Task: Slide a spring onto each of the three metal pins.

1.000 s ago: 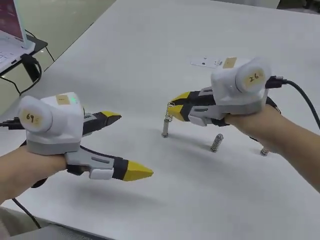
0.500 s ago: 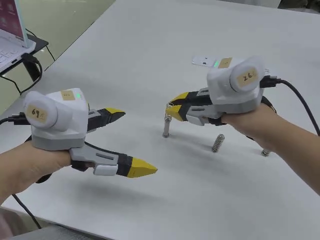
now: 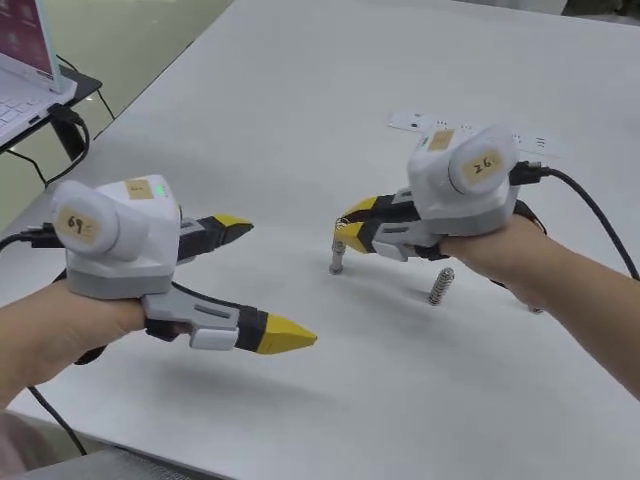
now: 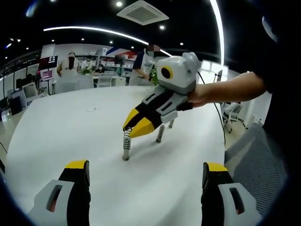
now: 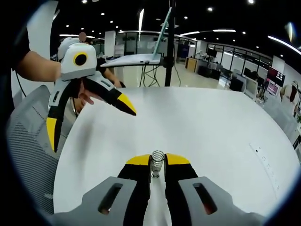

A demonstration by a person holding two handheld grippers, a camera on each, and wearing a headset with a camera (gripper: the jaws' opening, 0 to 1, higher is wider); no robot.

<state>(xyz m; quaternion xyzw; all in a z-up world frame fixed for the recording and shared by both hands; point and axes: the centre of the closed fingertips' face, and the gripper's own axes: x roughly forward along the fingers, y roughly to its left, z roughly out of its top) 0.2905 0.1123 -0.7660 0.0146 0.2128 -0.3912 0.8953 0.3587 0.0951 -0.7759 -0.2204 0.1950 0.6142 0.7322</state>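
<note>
The right gripper (image 3: pixel 350 226) has its two jaws squeezed together on a small spring (image 5: pixel 157 163), which pokes out just past the yellow tips. Right under those tips stands the first pin (image 3: pixel 337 262), straight up from the table (image 3: pixel 300 110). In the left gripper view the bottom coils of the spring look like they are around the top of this pin, with bare metal showing below. The spring and the pin both run up and down in one line, so I think the next move is straight down along the pin, then letting go. If the spring leans, it could catch on the pin's top. Back beside the hand that holds the right gripper is a second pin (image 3: pixel 440 286) that already wears a spring. A third pin (image 4: pixel 170 124) stands a bit further back, and I cannot tell if it has a spring. The left gripper (image 3: pixel 272 282) has its jaws wide apart and holds nothing. It hangs out in front of the right gripper's tips, well apart from the pins, so the right gripper is the nearer one. The table is white, smooth and flat. A laptop (image 3: pixel 22 50) sits off past the left gripper, and the room is a big office with bright ceiling lights (image 5: pixel 141 19).
</note>
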